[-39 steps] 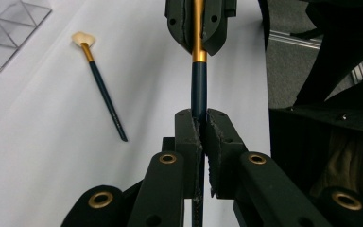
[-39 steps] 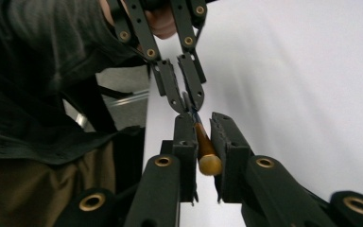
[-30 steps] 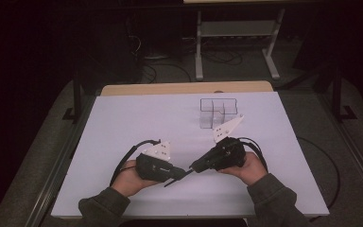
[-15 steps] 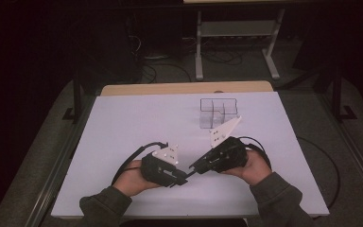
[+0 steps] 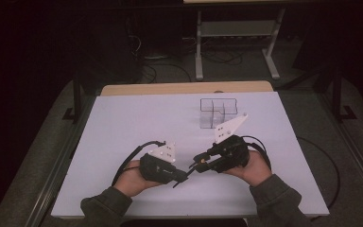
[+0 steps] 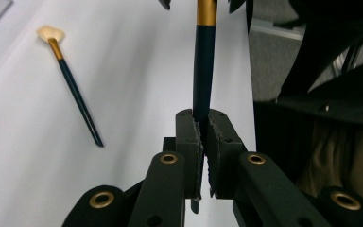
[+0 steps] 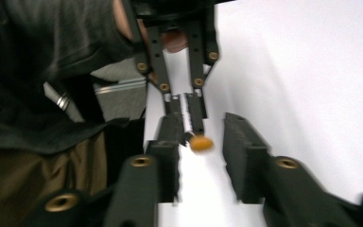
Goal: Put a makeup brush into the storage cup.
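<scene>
Two grippers meet near the front edge of a white table (image 5: 123, 123). The left gripper (image 5: 182, 177) has its jaws pressed on the dark handle of a makeup brush (image 6: 203, 71), which runs straight out from the pads with a gold band further up. In the right gripper view that brush's orange tuft sits between the jaws of the right gripper (image 7: 199, 156), which stand apart and have just been opening, with no pad touching the tuft. From above, the right gripper's tip comes right up to the left one's.

A second brush (image 6: 73, 87), dark-handled with a pale fan-shaped tuft, lies flat on the table well to one side in the left gripper view. A clear box (image 5: 217, 112) divided into square compartments stands toward the far right part of the table.

The table's white cover is plain and smooth, with a strip of light wood (image 5: 184, 88) showing along its far edge. Grey carpet (image 5: 42, 165) surrounds it. Beyond, the room is dark; a pale metal stand (image 5: 236, 33) and loose cables (image 5: 165, 71) lie on the floor behind the table.
</scene>
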### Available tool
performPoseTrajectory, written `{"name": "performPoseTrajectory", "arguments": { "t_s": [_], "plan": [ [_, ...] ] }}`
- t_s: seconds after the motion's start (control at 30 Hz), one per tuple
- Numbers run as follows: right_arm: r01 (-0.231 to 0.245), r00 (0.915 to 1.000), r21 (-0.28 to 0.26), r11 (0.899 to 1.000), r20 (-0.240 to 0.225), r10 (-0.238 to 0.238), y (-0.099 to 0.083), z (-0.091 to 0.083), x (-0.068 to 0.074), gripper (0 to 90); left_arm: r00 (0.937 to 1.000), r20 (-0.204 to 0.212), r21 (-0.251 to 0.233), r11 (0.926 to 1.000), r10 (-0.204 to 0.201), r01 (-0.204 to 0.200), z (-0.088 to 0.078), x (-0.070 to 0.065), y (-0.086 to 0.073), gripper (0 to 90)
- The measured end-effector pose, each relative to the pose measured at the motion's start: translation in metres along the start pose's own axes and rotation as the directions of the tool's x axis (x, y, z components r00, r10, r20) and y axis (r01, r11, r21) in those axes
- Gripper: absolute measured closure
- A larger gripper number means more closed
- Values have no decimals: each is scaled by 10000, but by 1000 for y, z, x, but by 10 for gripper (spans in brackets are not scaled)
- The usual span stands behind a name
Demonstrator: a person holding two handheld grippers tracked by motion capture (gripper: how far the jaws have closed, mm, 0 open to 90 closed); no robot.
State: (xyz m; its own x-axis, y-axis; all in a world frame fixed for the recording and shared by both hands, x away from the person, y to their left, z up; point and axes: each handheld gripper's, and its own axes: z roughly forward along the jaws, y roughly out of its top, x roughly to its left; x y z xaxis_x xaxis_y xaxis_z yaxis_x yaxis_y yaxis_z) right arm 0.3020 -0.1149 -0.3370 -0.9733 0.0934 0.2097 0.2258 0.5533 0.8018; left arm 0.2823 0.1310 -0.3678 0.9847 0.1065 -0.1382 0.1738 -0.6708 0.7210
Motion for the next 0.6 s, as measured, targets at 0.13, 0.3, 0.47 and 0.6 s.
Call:
{"name": "performPoseTrajectory", "arguments": {
  "t_s": [0.13,0.3,0.47,0.6],
  "plan": [
    [-196,9998,-322,9993,-14,196,-5,1,-1,629,9996,-133,-329,9992,-232,228,-1,1,-1,843],
    [-135,9999,-694,9975,-113,128,-7,4,-2,735,9992,-286,-369,9990,-268,258,0,1,-1,843],
    [-209,9994,-777,9968,-273,188,-7,6,-3,822,9994,-251,-334,9991,-251,243,3,0,-1,843],
    [-76,9996,-520,9986,-269,62,-5,6,-3,827,9995,-216,-198,9995,-246,241,4,1,0,827]
  ]
}}
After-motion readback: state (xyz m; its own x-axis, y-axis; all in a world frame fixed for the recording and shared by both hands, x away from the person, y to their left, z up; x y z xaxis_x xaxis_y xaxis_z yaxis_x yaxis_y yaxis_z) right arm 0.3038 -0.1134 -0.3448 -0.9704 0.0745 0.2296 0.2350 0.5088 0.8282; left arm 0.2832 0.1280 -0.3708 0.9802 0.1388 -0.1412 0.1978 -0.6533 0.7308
